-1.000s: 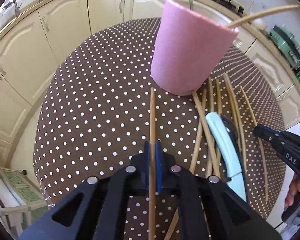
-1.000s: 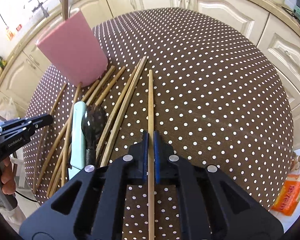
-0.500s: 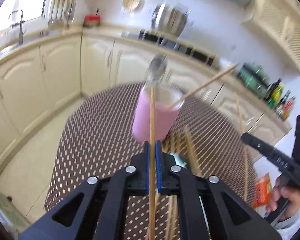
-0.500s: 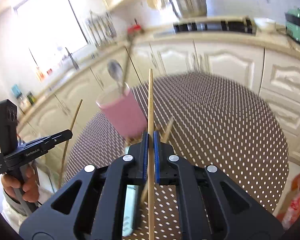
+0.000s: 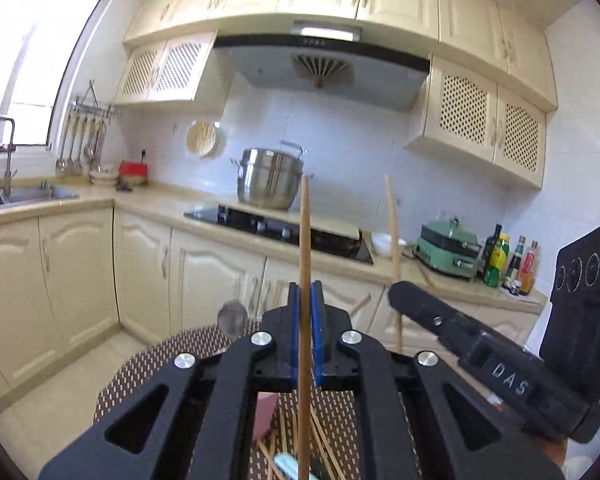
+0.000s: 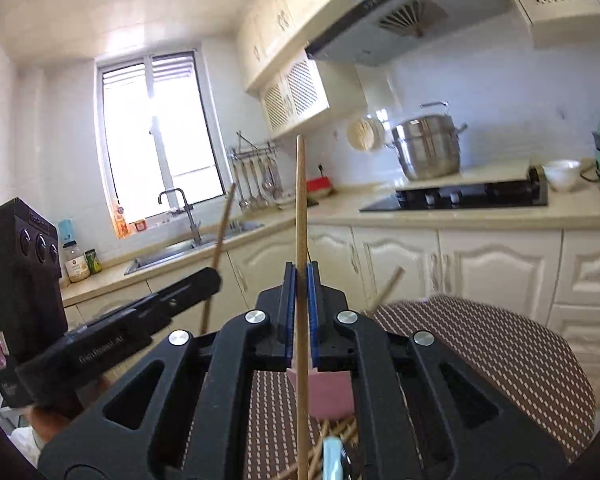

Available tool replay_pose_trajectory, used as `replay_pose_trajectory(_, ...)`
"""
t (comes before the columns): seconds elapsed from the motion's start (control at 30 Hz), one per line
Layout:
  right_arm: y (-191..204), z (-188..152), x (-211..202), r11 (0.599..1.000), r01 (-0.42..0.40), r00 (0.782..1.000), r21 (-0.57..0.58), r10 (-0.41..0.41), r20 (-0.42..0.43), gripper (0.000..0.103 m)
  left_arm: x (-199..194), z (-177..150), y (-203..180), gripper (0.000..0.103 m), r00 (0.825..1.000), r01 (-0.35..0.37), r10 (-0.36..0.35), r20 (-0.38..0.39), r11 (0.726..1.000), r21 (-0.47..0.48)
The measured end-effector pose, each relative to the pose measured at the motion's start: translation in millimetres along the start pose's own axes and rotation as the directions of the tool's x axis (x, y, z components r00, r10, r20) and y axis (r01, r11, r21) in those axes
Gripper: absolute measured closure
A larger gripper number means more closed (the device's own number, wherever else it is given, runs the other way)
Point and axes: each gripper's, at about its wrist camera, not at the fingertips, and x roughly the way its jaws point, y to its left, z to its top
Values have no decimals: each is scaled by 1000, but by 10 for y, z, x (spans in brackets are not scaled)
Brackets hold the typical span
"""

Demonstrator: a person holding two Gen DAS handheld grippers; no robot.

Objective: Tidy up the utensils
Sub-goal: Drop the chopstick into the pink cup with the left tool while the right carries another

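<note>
cream kitchen ahead now instead of the dotted table (image 6: 500, 352): both sticks have swung from flat to upright, so i judge the drop into the pink cup (image 6: 324, 394) is next. my left gripper (image 5: 305, 300) is clamped on a chopstick (image 5: 305, 232), my right gripper (image 6: 300, 280) on its own stick (image 6: 300, 200). lettering reads "das" and, blurrily, "genrobot".

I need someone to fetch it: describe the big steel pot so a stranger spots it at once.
Find the range hood; directly beneath it lies the black cooktop. The steel pot stands behind it, the only tall shiny lidded vessel there.
</note>
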Motion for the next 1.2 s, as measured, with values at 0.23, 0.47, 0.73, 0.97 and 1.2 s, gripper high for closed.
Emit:
replay_pose_trajectory(0.23,173,142,397,999,-17,995,-32,20,95,97,366,142,126,97,985,-80,86,152,996,-45)
replay_pose_trajectory(0.47,95,103,776,999,-39,990,-9,40,137,97,666,95,391,97,970,-132,150,191,986,-101)
replay_pose_trajectory(0.73,4,-3,1034,1000,-22,991,1,22,131,97,802,42,561,97,960,-132,161,229,982,-137)
replay_pose_trajectory(0.97,-34,-93,1071,1000,2,993,-13,-1,118,97,910,-120,669,97,967,-132,164,193,977,-168)
replay_pose_trajectory(1.2,-29,-185,1097,1000,9,996,-10,-8,89,97,856,-164,726,68,970,-171,194,149,974,-151)
